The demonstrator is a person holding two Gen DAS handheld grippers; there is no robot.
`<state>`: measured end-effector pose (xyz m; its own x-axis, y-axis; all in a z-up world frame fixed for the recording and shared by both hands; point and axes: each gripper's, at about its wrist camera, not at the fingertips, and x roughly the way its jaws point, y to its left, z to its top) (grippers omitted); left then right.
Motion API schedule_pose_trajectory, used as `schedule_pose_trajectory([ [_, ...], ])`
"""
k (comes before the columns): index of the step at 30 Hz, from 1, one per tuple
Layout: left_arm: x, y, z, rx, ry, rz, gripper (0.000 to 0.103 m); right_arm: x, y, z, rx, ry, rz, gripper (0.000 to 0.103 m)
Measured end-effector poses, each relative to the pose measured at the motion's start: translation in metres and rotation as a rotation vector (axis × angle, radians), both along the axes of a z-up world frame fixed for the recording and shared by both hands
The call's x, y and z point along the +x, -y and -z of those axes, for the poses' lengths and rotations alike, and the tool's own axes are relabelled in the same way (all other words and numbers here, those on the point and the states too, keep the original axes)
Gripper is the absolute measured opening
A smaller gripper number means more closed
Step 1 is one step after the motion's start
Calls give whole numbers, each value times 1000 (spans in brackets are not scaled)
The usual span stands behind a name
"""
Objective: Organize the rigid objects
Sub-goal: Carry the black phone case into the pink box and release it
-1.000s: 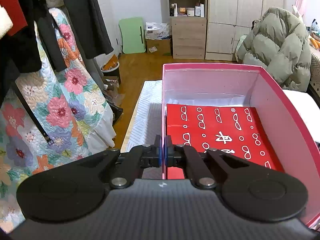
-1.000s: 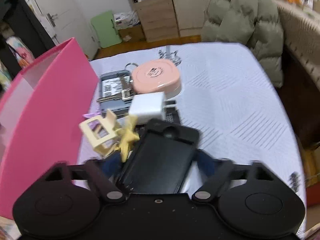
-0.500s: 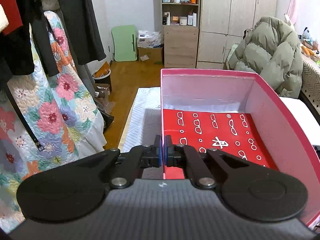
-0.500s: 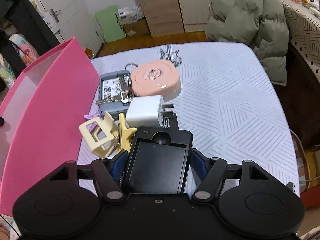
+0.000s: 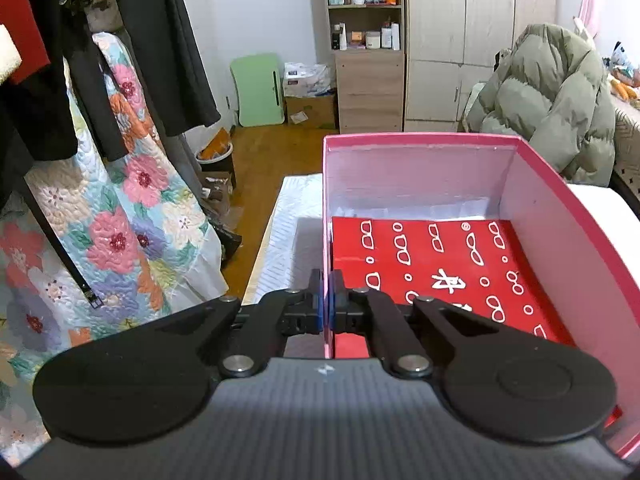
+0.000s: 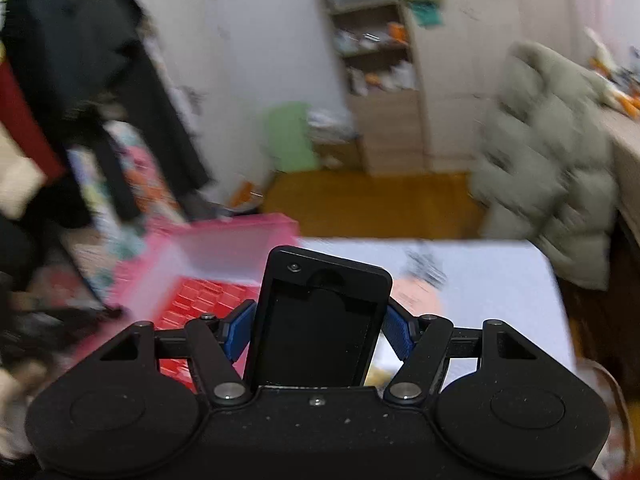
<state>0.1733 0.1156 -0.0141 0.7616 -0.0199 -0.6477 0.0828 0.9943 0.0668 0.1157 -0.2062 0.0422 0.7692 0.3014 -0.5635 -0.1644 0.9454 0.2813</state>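
A black phone (image 6: 316, 320) is clamped lengthwise in the right gripper (image 6: 318, 330), the pink box (image 5: 420, 168), pinched at its wall by the left gripper (image 5: 327, 304), being seen ahead and leftward.

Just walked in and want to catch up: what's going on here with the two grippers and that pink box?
The left gripper is shut on the near wall of the pink box, holding it. A red patterned item lies inside. The right gripper grips a black rectangular device above the table, near the box; that view is blurred.
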Motion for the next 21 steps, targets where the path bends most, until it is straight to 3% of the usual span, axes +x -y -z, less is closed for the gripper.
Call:
schedule_pose_trajectory([
  [3, 1, -1, 3, -8, -19, -9, 2, 17, -28, -18, 49, 2, -130, 71],
  [9, 6, -4, -1, -14, -118, 1, 2, 89, -97, -3, 114, -235, -319, 72],
  [15, 7, -6, -15, 17, -226, 70, 3, 147, -148, 44, 115, -458, -345, 71],
  [21, 3, 0, -15, 69, -266, 98, 4, 172, -175, 87, 178, -596, -299, 72],
])
